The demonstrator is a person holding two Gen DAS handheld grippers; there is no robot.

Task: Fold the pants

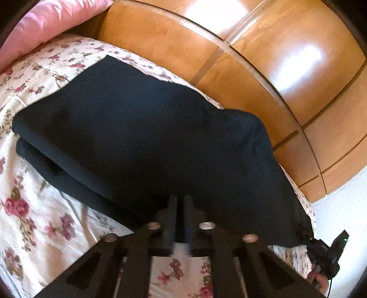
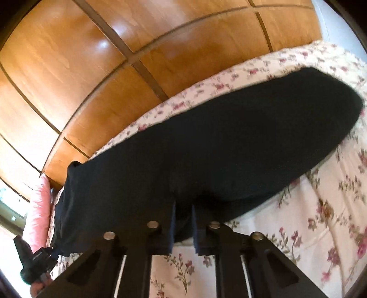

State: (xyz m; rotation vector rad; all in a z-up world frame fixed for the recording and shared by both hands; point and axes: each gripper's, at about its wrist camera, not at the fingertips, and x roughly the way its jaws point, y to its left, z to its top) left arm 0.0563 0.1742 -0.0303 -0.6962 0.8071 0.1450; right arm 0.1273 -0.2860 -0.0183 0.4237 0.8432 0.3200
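- On the bed, over a floral bedspread (image 1: pixel 34 220), lie the black pants (image 1: pixel 128 142), spread long across the cover with a folded layer showing beneath their left end.
- We hold the left gripper (image 1: pixel 180 206) at the near edge of the pants; its jaws are drawn together on the cloth, pinching that hem between the fingers (image 1: pixel 170 211).
- We hold the right gripper (image 2: pixel 183 213) at the near edge too, further along the same garment; its jaws stand narrow, with a fold of black fabric caught between them.
- From the right wrist view the pants (image 2: pixel 218 142) run slantwise from lower left to upper right, the bedspread (image 2: pixel 321 206) bare beside them.
- Each camera catches the other gripper at the far end of the near edge, low in a corner, with a bit of a hand under it.
- Behind the bed stands a glossy wooden wardrobe (image 1: pixel 263 57), close against the far side.
- A pink pillow (image 1: pixel 45 20) rests at the head of the bed, well apart from the pants.
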